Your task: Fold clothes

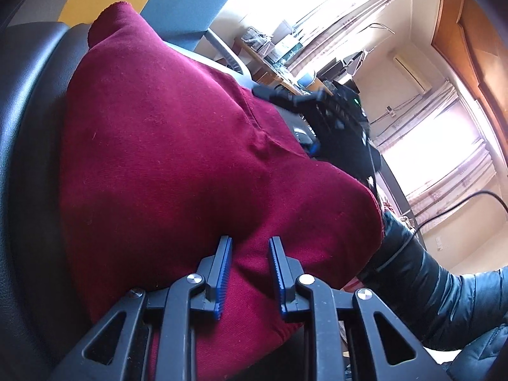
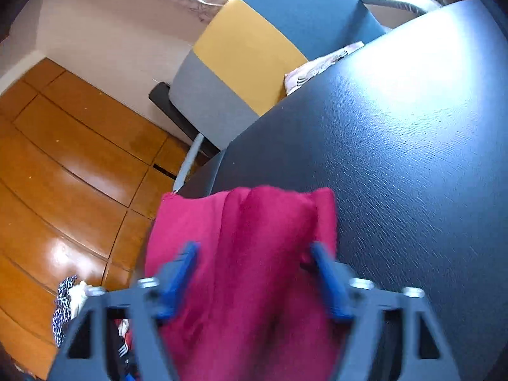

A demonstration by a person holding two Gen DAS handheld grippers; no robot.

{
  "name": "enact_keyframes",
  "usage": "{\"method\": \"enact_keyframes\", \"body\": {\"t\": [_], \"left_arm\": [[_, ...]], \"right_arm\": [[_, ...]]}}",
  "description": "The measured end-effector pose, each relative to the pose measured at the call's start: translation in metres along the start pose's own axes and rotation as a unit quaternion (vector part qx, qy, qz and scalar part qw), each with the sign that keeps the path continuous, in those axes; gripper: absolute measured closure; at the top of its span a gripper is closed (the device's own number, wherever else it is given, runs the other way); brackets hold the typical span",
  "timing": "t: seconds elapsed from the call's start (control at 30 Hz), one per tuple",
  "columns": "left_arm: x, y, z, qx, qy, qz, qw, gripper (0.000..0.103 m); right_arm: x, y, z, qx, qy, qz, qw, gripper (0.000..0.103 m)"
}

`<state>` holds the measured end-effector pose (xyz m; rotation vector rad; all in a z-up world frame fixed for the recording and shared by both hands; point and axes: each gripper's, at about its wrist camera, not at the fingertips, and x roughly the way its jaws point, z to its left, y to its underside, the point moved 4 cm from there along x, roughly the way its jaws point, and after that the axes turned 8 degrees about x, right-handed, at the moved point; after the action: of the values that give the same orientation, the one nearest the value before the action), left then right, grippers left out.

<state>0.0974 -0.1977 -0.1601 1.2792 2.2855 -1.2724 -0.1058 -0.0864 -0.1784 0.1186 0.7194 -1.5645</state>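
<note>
A dark red garment [image 1: 177, 158] is lying bunched on the black leather-textured surface [image 1: 28, 127], its near edge hanging over the side toward the wooden floor [image 2: 63, 165]. The left hand-held gripper [image 1: 249, 247] is sitting with its blue-padded fingers a little apart, cloth lying between them but not clearly pinched. The right hand-held gripper [image 2: 254, 254] is blurred, its fingers spread wide on either side of the cloth. A grey, yellow and blue chair [image 2: 254, 41] is standing at the far side
</note>
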Motion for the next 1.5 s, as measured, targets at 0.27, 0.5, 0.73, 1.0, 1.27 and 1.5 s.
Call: {"method": "enact_keyframes", "body": {"t": [0.27, 0.5, 0.73, 1.0, 1.27, 1.5], "left_arm": [[0.000, -0.002, 0.008, -0.008, 0.007, 0.003, 0.9999, 0.085], [-0.005, -0.011, -0.017, 0.036, 0.001, -0.012, 0.9993, 0.080], [-0.002, -0.024, -0.047, 0.087, 0.005, -0.018, 0.9960, 0.077], [0.072, -0.020, -0.073, 0.129, 0.030, 0.078, 0.9881, 0.076], [0.109, -0.010, -0.075, 0.121, 0.029, 0.120, 0.9850, 0.078], [0.081, -0.013, -0.087, 0.138, -0.003, 0.076, 0.9875, 0.076]], "right_arm": [[0.009, -0.017, 0.013, -0.023, 0.020, -0.024, 0.999, 0.066], [-0.011, -0.018, 0.032, -0.064, 0.035, -0.042, 0.996, 0.089], [-0.048, -0.019, 0.072, -0.135, 0.003, -0.081, 0.987, 0.090], [-0.050, -0.022, 0.031, -0.118, 0.019, -0.087, 0.989, 0.090], [-0.052, -0.021, -0.047, -0.046, 0.092, -0.082, 0.991, 0.073], [-0.104, -0.030, -0.031, -0.035, 0.128, -0.141, 0.981, 0.056]]}}
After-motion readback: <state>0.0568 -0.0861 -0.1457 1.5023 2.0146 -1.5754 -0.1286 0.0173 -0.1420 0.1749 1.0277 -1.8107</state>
